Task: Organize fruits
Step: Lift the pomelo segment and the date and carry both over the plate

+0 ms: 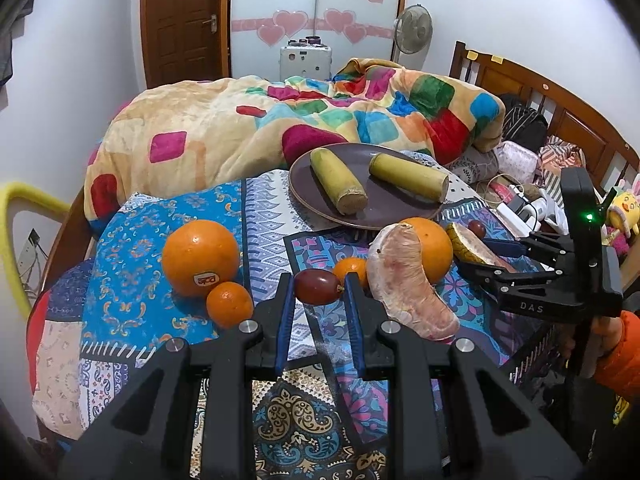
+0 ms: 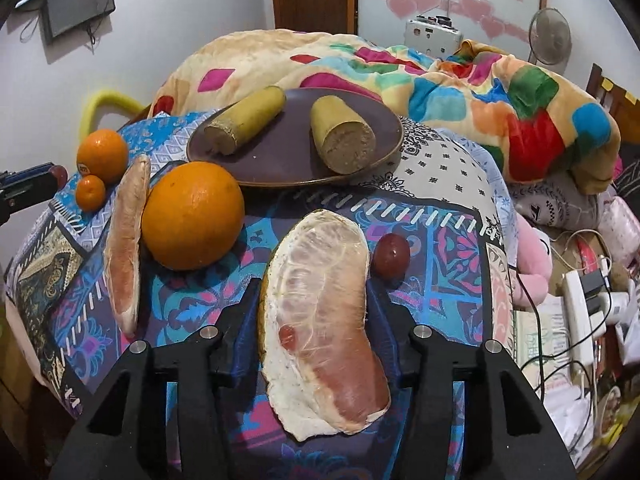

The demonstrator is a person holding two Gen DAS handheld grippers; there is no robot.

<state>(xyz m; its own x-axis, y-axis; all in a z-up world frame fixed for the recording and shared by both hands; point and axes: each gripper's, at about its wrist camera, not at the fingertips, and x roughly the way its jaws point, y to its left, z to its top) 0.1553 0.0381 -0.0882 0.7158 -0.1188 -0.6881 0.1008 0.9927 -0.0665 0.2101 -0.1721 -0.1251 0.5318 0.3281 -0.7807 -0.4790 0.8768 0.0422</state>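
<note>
My left gripper (image 1: 318, 286) is shut on a dark red grape (image 1: 317, 285), held just above the patterned cloth. My right gripper (image 2: 314, 292) is shut on a peeled pomelo segment (image 2: 320, 320); it also shows in the left wrist view (image 1: 492, 258). A brown plate (image 1: 384, 208) holds two banana halves (image 1: 338, 186) (image 1: 408, 176). On the cloth lie a large orange with a sticker (image 1: 200, 256), a small tangerine (image 1: 229, 304), another tangerine (image 1: 352, 270), a second large orange (image 1: 434, 248), a second pomelo segment (image 1: 408, 284) and another red grape (image 2: 391, 256).
A colourful quilt (image 1: 280, 120) is heaped behind the plate. A wooden headboard (image 1: 560, 108), a power strip with cables (image 2: 580, 312) and soft toys (image 1: 624, 208) lie to the right. The cloth drops off at the left and near edges.
</note>
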